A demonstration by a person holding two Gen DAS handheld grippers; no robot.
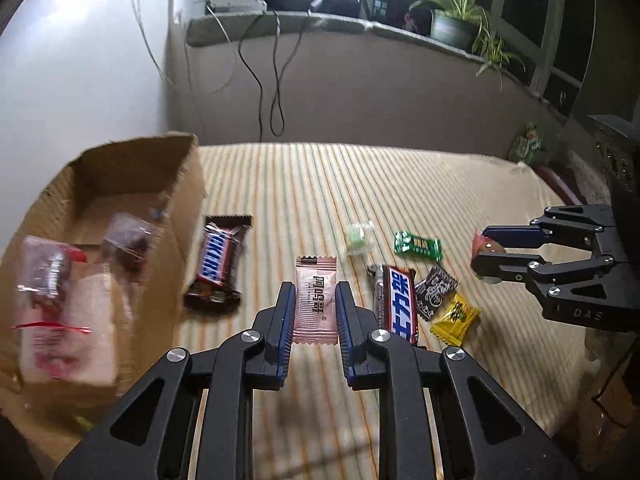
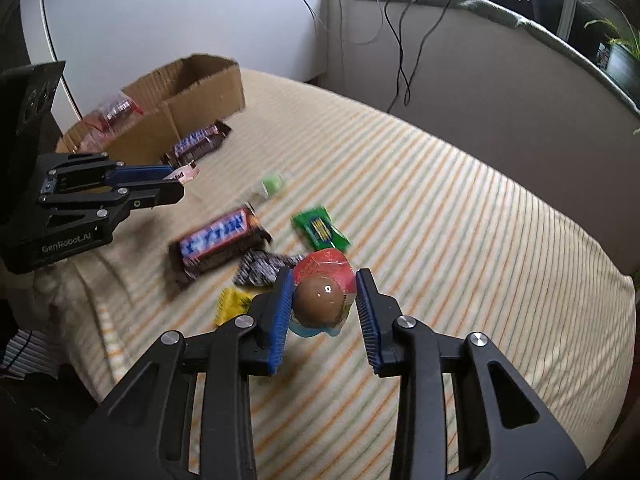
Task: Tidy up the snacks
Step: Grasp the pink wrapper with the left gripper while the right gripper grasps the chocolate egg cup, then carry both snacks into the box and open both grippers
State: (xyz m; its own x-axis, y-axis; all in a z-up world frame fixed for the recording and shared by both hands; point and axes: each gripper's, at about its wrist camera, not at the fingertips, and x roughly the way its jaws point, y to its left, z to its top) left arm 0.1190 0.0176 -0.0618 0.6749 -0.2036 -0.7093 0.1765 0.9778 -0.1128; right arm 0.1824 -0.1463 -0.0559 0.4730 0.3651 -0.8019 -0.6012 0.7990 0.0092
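The left gripper (image 1: 316,312) pinches a pink candy wrapper (image 1: 316,304) between its blue pads, holding it above the striped bedspread (image 1: 400,184); the right gripper (image 2: 324,304) clamps a round chocolate candy in a red and blue wrapper (image 2: 324,292), also lifted off the fabric. An open cardboard box (image 1: 120,184) stands on the bed at the left gripper's left side, holding several clear-wrapped snacks (image 1: 52,276); a Snickers bar (image 1: 216,264) lies just outside the box wall. More loose snacks lie on the bedspread between the two grippers: a second Snickers bar (image 1: 396,304), a black-and-white patterned candy (image 1: 434,290) touching it, a yellow candy (image 1: 454,318) just beside that, a green packet (image 1: 418,246), and a small pale green sweet (image 1: 360,238) in clear wrap; a potted plant (image 1: 456,20) sits on the window ledge behind.
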